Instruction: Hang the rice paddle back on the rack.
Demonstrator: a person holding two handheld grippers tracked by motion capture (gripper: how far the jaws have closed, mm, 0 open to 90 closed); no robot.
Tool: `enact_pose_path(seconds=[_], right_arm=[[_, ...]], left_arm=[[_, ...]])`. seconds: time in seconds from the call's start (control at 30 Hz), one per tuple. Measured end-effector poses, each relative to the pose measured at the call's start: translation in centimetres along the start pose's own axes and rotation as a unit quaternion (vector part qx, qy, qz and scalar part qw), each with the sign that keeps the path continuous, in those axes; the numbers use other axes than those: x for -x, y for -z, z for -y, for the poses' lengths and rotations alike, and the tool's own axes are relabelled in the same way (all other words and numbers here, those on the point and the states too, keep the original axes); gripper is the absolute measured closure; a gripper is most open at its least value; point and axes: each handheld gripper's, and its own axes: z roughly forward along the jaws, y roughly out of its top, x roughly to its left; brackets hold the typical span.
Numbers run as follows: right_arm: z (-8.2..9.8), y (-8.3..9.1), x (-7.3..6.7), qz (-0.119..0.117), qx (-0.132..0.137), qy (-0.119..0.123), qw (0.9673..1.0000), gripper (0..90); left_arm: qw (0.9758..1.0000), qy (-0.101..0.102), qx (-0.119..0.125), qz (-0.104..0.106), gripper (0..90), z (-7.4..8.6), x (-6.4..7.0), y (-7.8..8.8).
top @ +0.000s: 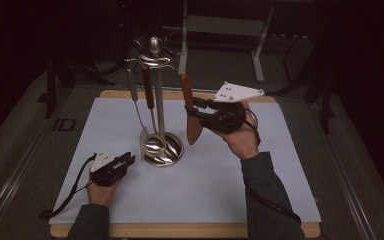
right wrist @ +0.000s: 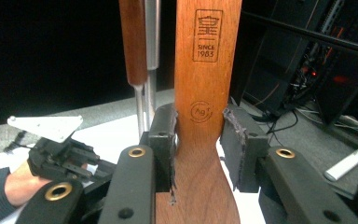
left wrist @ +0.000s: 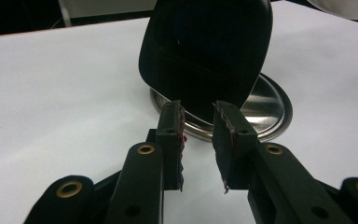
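High view: wooden spatula point(top: 194, 131) held upright off the worktop point(top: 230, 190), long axis near vertical, blade down, handle end up. Clamped at the neck, where handle widens into blade, by the right gripper point(top: 198, 108). Confirmed in the right gripper view: both pads pressed against the edges of the spatula point(right wrist: 205, 93), right gripper point(right wrist: 198, 135) closed on the wood, stamped handle rising straight above the jaws.

Next outward, the utensil stand point(top: 158, 100): just left of the spatula in the high view, apart from it, not touching. Hook ring point(top: 152, 60) at the top of the pole sits left of the handle tip and higher. Two utensils hanging there, one brown-handled point(top: 147, 90), one steel point(top: 132, 87). Round steel base point(top: 163, 150) below, beside the blade tip.

Judged as the deciding relation: handle end short of the hooks, so a lift and a shift toward the pole, axis kept vertical. Whether the handle carries a hanging hole: cannot tell.

Right hand plainly nearer the hooks. Left gripper point(top: 128, 161) low on the worktop, just left of the base, well below the ring. Left gripper view: left gripper point(left wrist: 198, 126) with jaws apart, nothing between the pads, aimed at the base point(left wrist: 270, 107).
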Motion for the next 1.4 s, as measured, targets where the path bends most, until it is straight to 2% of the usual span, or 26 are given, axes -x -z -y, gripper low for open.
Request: enact_pose_path(seconds=[0.27,0.53,1.1,1.4], right_arm=[[-1.5,0.0,-0.1,-0.004,0.021,-0.004,0.9998,66.6],[-2.4,-0.5,-0.1,-0.009,0.025,-0.009,0.9996,66.6],[-2.9,-2.0,-0.1,-0.017,0.006,-0.012,0.9998,65.7],[-2.2,-1.5,0.2,-0.016,0.000,-0.007,0.9998,61.4]], left_arm=[[1.0000,0.000,0.000,0.000,72.9,0.0,0.0,0.0],[1.0000,-0.001,0.000,0.001,72.9,0.0,0.0,0.0],[1.0000,0.001,0.000,0.002,72.9,0.0,0.0,0.0],[1.0000,0.000,0.000,0.001,72.8,0.0,0.0,0.0]])
